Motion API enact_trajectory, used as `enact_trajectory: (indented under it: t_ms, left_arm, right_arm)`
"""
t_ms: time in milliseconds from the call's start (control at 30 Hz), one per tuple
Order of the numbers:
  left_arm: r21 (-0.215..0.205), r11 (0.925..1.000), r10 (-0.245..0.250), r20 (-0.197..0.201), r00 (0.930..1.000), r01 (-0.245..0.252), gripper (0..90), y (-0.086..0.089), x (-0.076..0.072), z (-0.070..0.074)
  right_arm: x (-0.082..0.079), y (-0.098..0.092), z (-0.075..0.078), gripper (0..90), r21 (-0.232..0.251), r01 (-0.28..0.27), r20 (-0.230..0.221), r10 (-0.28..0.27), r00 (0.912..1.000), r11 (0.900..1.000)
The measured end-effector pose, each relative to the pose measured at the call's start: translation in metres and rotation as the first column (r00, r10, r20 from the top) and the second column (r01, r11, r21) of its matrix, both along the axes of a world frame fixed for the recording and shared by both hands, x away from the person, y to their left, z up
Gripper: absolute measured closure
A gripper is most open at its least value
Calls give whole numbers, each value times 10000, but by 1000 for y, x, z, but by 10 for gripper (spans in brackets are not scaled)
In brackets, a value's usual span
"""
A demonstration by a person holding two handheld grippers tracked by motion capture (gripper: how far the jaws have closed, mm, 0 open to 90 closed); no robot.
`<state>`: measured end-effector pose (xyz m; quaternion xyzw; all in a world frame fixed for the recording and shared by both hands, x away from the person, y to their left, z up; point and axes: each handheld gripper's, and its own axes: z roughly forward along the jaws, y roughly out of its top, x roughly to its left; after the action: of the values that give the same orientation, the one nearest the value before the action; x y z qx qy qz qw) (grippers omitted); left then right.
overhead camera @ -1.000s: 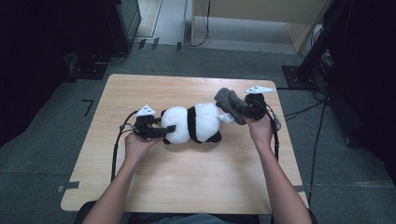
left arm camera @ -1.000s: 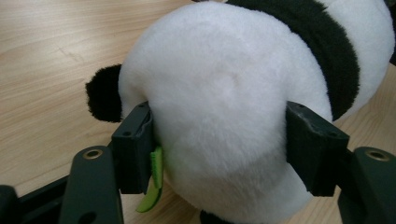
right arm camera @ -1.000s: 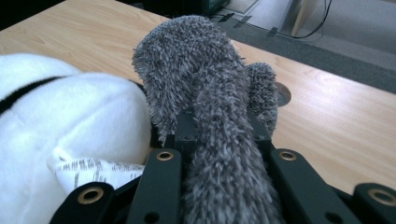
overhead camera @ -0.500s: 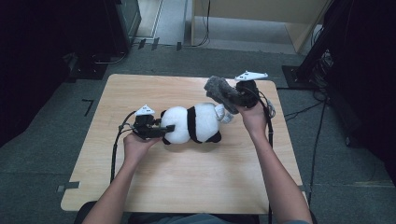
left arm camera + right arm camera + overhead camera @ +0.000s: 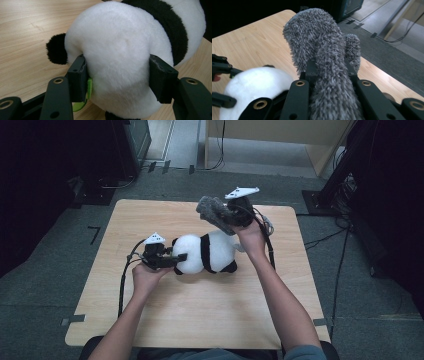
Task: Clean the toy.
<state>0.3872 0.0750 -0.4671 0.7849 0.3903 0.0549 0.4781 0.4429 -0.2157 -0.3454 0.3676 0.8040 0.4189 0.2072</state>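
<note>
The right tool (image 5: 225,216) lifts the fuzzy grey cloth (image 5: 210,210), pinched tight, off the black-and-white plush panda (image 5: 205,252), while the left tool (image 5: 172,259) has just squeezed in onto its white rump.

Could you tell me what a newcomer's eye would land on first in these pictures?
Probably the black-and-white plush panda lying mid-table on the wooden table, its white rump squeezed between the jaws of the left tool. Next, the shaggy grey fabric piece, clamped in the right tool and held above the panda's other end near the far edge.
</note>
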Motion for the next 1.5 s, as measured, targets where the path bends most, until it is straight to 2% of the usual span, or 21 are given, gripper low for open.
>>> enact_trajectory:
  t_ms: [200, 400, 567, 700, 867, 1000, 1133, 1500]
  left_arm:
    - [3, 10000, 14, -6, 10000, -14, 408, 0, -1, 0]
    - [21, 10000, 19, -10, 10000, -19, 411, 0, -1, 0]
    - [19, 10000, 50, 14, 10000, -50, 412, 0, -2, 0]
    - [-34, 9999, 108, 37, 9999, -108, 413, 0, -2, -1]
    - [33, 9998, 173, 1, 9998, -173, 414, -1, -3, 0]
    - [31, 9998, 215, -43, 9998, -215, 416, -1, -3, 0]
    - [3, 9998, 211, -33, 9998, -211, 416, -1, -2, 0]
    - [-31, 9997, 242, -47, 9997, -242, 416, -1, -2, 0]
  right_arm:
    - [8, 30, -6, 744, -106, -431, -126, 430, 9990, 9990]
    - [13, 63, -21, 743, -172, -904, -415, 896, 9951, 9958]
    - [16, 87, -36, 743, -538, -1303, -778, 1260, 9890, 9900]
    - [19, 93, -46, 743, -896, -1375, -1075, 1277, 9860, 9864]
    - [24, 88, -51, 740, -1164, -1313, -1354, 1153, 9841, 9845]
    - [27, 77, -52, 738, -1467, -1154, -1480, 935, 9845, 9824]
    - [30, 59, -52, 737, -1431, -922, -1639, 682, 9841, 9854]
    - [33, 7, -49, 732, -1151, -76, -1619, -112, 9867, 9933]
